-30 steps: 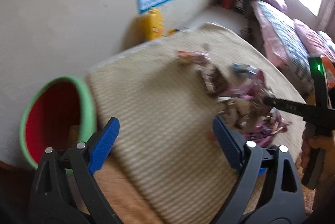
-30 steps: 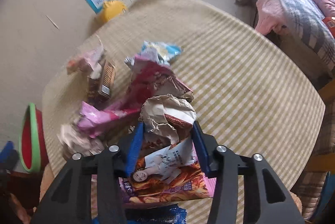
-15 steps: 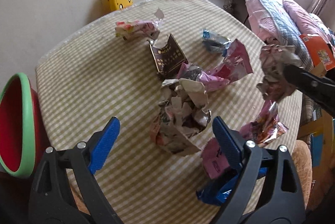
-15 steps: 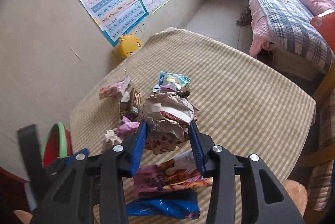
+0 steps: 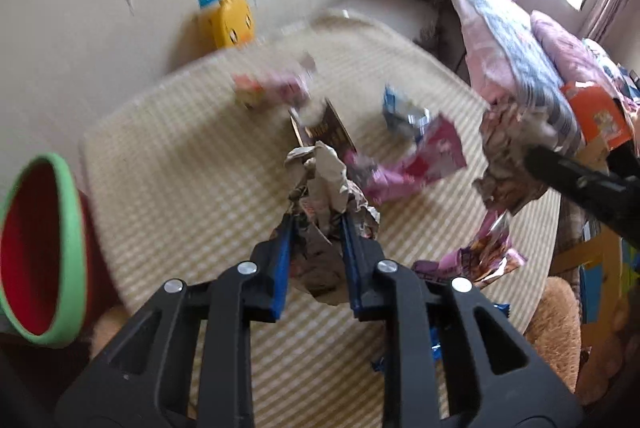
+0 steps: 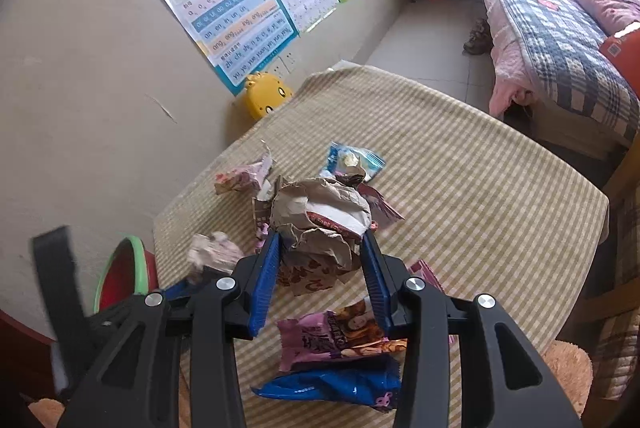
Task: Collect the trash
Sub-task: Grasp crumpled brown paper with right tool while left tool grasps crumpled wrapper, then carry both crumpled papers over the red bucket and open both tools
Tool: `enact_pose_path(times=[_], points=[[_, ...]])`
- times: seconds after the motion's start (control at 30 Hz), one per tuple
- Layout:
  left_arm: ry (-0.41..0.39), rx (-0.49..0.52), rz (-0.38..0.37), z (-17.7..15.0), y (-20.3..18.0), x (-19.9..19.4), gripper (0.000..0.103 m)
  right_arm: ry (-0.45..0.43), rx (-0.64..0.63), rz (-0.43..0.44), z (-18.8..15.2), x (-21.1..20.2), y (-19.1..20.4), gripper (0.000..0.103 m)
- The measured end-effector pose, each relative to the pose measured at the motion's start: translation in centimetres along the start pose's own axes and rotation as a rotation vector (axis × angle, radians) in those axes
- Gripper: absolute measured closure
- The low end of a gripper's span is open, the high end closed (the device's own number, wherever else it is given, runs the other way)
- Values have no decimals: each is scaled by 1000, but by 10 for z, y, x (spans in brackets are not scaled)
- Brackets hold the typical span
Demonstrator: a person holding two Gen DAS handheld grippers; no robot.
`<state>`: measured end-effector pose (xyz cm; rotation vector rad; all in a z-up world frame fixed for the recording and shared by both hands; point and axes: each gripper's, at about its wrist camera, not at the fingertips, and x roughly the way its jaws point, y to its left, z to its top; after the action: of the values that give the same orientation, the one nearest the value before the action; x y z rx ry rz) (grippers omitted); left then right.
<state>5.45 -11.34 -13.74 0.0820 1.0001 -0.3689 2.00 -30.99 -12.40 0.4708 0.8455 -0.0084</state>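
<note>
My left gripper (image 5: pixel 316 232) is shut on a crumpled paper wrapper (image 5: pixel 324 183) over the checked tablecloth (image 5: pixel 192 163). My right gripper (image 6: pixel 324 252) is shut on a crumpled brown paper bag (image 6: pixel 320 211) and holds it above the table; that bag also shows in the left wrist view (image 5: pixel 508 151) at the right. The red bin with a green rim (image 5: pixel 36 248) stands at the table's left edge, and shows in the right wrist view (image 6: pixel 124 272). More trash lies on the cloth: a pink wrapper (image 5: pixel 416 159), a dark brown box (image 5: pixel 324 131), a blue packet (image 6: pixel 348 159).
A purple snack bag (image 6: pixel 340 332) and a blue wrapper (image 6: pixel 332 384) lie near the table's front edge. A yellow duck-shaped box (image 6: pixel 266 95) sits against the wall under posters (image 6: pixel 224 3). A bed (image 6: pixel 560 31) stands to the right. A brown plush seat (image 5: pixel 556 312) is at the front right.
My left gripper has closed on the crumpled paper wrapper, which it straddled open half a second ago. My right gripper has kept lifting the brown paper bag off the pile.
</note>
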Motion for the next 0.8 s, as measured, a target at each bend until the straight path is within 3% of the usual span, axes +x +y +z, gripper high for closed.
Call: enact_pose_path(times=[0.27, 0.4, 0.8], points=[[-154, -6, 122, 21, 26, -56, 80, -50, -19, 29, 8, -19, 18, 64], [-215, -12, 143, 28, 34, -76, 80, -69, -36, 32, 13, -27, 28, 64], [-246, -37, 139, 29, 46, -88, 80, -71, -64, 24, 14, -30, 42, 64]])
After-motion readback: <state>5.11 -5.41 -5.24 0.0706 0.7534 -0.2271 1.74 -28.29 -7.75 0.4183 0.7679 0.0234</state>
